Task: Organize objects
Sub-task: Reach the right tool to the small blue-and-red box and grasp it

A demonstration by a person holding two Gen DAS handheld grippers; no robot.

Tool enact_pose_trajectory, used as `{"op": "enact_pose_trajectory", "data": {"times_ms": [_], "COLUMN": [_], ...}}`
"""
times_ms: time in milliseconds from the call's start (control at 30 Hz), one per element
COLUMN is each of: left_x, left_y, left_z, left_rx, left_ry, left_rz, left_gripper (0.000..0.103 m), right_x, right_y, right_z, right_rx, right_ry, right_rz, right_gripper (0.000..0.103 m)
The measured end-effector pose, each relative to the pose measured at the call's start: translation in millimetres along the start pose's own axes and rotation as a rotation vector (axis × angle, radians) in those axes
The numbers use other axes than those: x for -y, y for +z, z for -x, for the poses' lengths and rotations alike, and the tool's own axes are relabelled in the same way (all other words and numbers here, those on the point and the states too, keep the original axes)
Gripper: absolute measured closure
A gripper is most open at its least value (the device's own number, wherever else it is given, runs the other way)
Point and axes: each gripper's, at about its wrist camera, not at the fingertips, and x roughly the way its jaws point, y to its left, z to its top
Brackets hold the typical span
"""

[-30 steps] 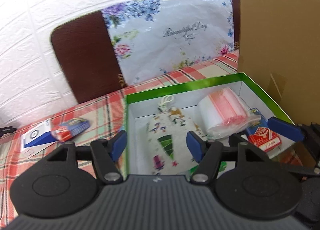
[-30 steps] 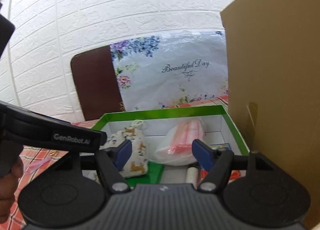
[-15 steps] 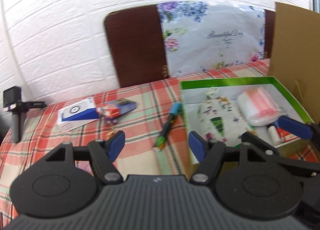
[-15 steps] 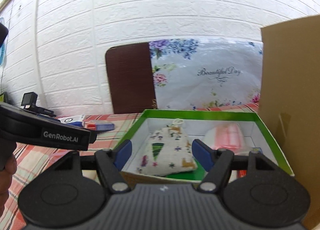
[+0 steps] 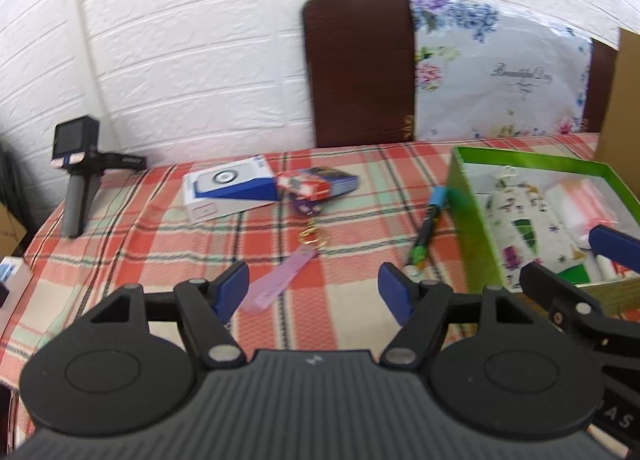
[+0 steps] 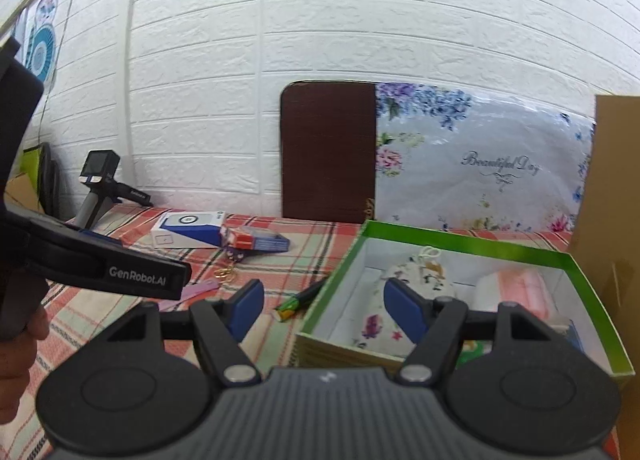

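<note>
A green-rimmed box (image 5: 528,158) (image 6: 460,237) at the right holds a printed cloth pouch (image 5: 520,228) (image 6: 416,276) and a roll of pink-striped bags (image 5: 576,200) (image 6: 520,292). On the plaid cloth lie a pen (image 5: 428,228) (image 6: 300,298), a pink keychain (image 5: 280,284), a red-blue card pack (image 5: 316,182) (image 6: 256,240) and a blue-white box (image 5: 228,188) (image 6: 188,226). My left gripper (image 5: 314,292) is open and empty above the keychain. My right gripper (image 6: 324,306) is open and empty at the box's left front corner.
A small camera on a grey stand (image 5: 76,164) (image 6: 96,184) stands at the table's far left. A brown chair back (image 5: 360,68) and a flowered bag (image 5: 504,76) rise behind the table. A cardboard sheet (image 6: 612,196) stands right of the box.
Both grippers have drawn back and swung left, away from the box. The pen, keychain and camera stand have come into view. Both stay open and empty.
</note>
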Motion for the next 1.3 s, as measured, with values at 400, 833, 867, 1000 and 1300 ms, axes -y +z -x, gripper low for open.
{"op": "enact_pose_trajectory", "data": {"times_ms": [400,833,867,1000,1300], "left_x": [-49,-99,-103,-119,-143], "left_y": [-14,-32,-33,-41,-62], "left_z": [-21,-53,-56,-65,-80], "left_rx": [-0.044,-0.096,-0.100,-0.097,0.004], "left_ry": [0.047,0.101,0.106,0.136,0.160], "left_rz": [0.083,0.182,0.190,0.213,0.261], "left_gripper": [0.030,0.030,0.030,0.030,0.021], "right_x": [-58,-82,-81,-76,-80], "right_y": [-1,-5,-4,4,35], "right_z": [-16,-64,-70,-99,-178], "right_rx": [-0.032,-0.193,-0.210,-0.268,-0.311], "right_ry": [0.079,0.140,0.143,0.125,0.091], "right_rz": [0.136,0.131,0.121,0.055,-0.023], "right_gripper": [0.038,0.056,0.057,0.063,0.064]}}
